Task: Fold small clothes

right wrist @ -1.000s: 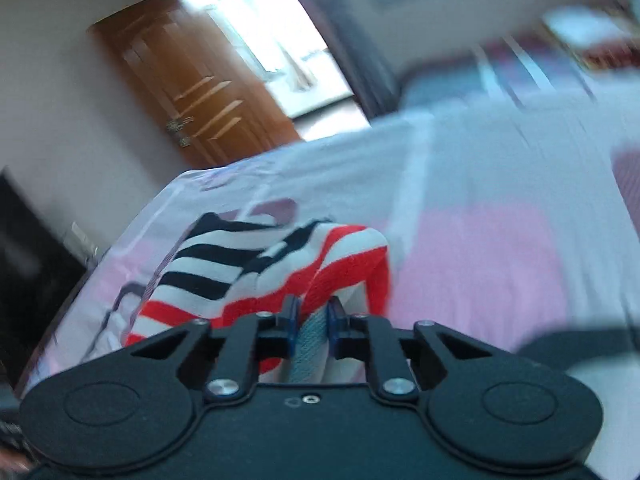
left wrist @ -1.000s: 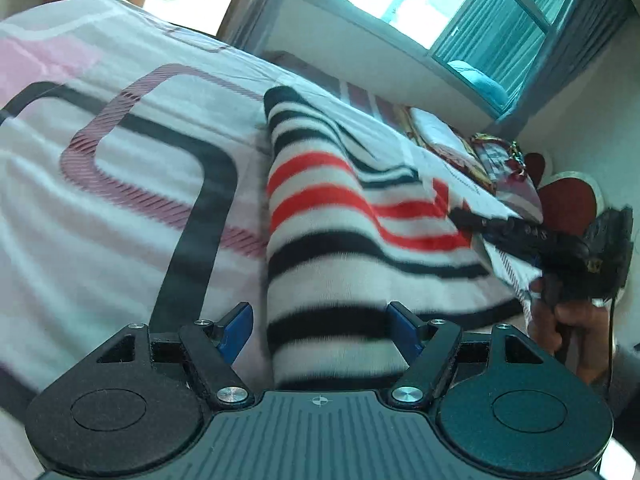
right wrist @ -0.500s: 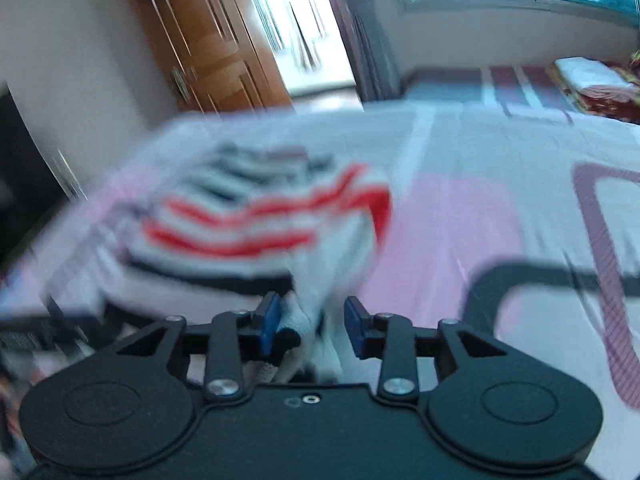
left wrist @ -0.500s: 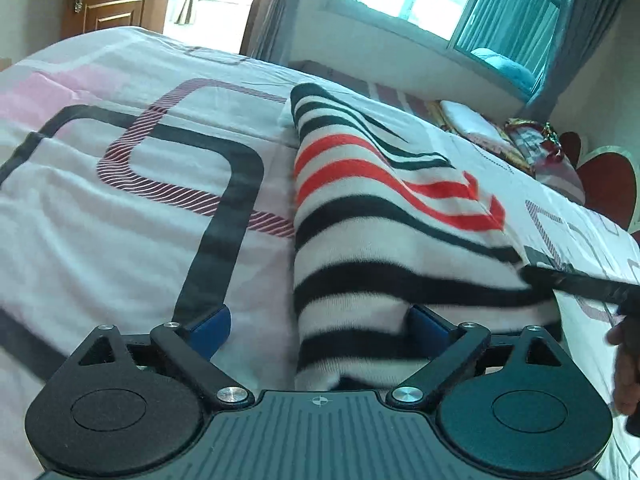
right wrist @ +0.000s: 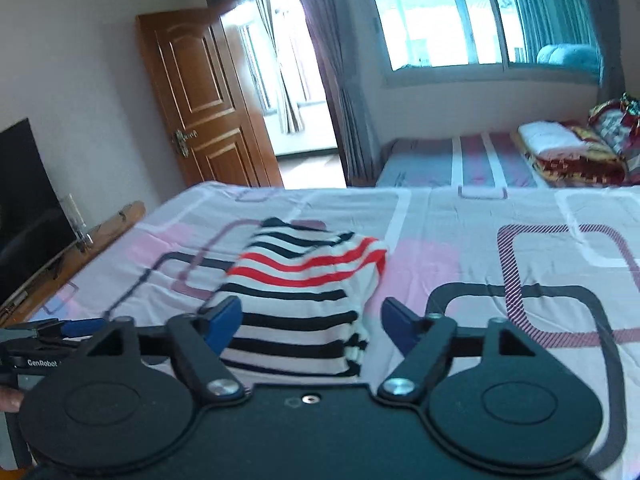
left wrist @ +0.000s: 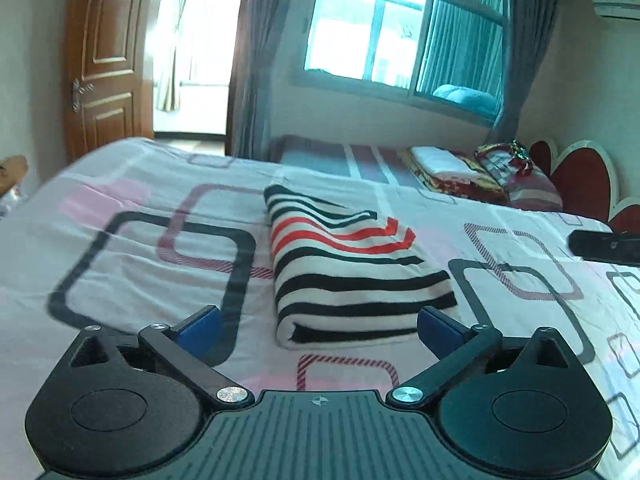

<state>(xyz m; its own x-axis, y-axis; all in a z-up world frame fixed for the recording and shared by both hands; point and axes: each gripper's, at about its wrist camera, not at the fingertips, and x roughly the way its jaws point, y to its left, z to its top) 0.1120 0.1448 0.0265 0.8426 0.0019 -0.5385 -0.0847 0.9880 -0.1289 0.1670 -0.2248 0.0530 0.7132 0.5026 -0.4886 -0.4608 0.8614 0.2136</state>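
Note:
A folded garment (left wrist: 348,268) with black, red and white stripes lies flat on the bed. My left gripper (left wrist: 318,326) hovers above and behind its near edge. Its jaws are opening wide and its blue pads (left wrist: 198,326) touch nothing. In the right wrist view the same garment (right wrist: 304,292) lies ahead of my right gripper (right wrist: 312,318). Those jaws are opening too, and the cloth sits beyond and below them, free of the pads (right wrist: 224,316). The right gripper (left wrist: 604,248) shows at the left wrist view's right edge, and the left gripper (right wrist: 52,332) at the right wrist view's left edge.
The bed sheet (left wrist: 140,264) is pink and white with dark square outlines. A second mattress (right wrist: 440,160) beyond carries folded blankets (right wrist: 560,148). A wooden door (right wrist: 200,100) stands open, a dark screen (right wrist: 28,200) sits on a low stand at left, and red headboard shapes (left wrist: 580,176) are at right.
The right gripper, shut on the garment's edge a second ago, has let go and spread its jaws. Both grippers have pulled back and risen, and the folded garment now lies farther ahead.

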